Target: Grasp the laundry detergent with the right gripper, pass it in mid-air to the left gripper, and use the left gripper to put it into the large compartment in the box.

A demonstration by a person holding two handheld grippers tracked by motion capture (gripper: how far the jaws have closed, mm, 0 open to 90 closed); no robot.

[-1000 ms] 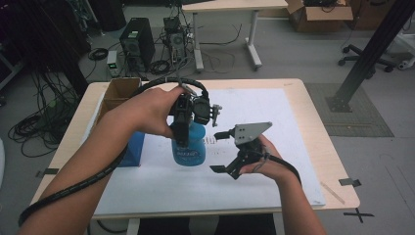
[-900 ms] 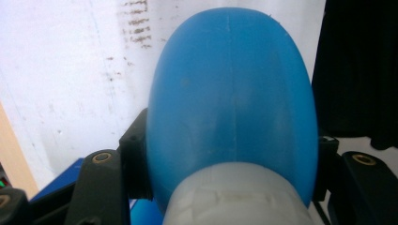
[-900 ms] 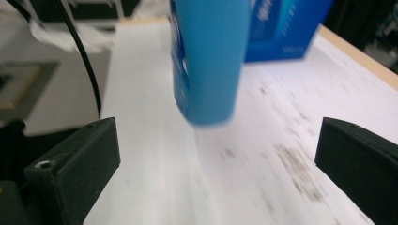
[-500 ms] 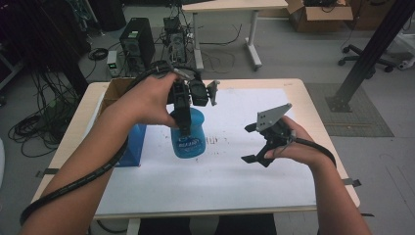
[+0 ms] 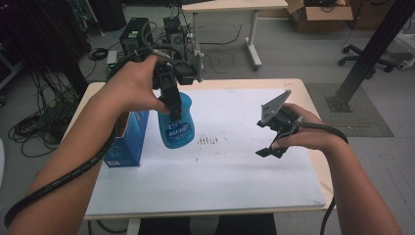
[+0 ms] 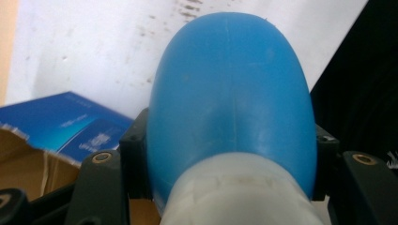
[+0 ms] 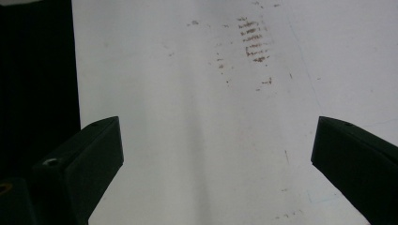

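A blue plastic bottle (image 5: 176,131) with a white label and a pale neck hangs above the left half of the white sheet (image 5: 220,171). My left gripper (image 5: 172,108) is shut on its neck from above. In the left gripper view the bottle (image 6: 230,89) bulges out between the two jaws of the left gripper (image 6: 230,161). My right gripper (image 5: 269,139) is held over the sheet's right side, open and holding nothing, well apart from the bottle. In its own view the right gripper (image 7: 213,150) has its jaws spread wide over bare white sheet.
A blue cardboard box (image 5: 125,142) with an open top stands at the table's left edge, close beside the bottle; it appears too in the left gripper view (image 6: 70,126). Brown smudge marks (image 5: 208,141) dot the sheet's middle. The wooden table (image 5: 313,105) ends just right of my right hand.
My left gripper has raised the bottle and carried it a little to the left and back. The right gripper has moved right, away from the bottle, and stays open.
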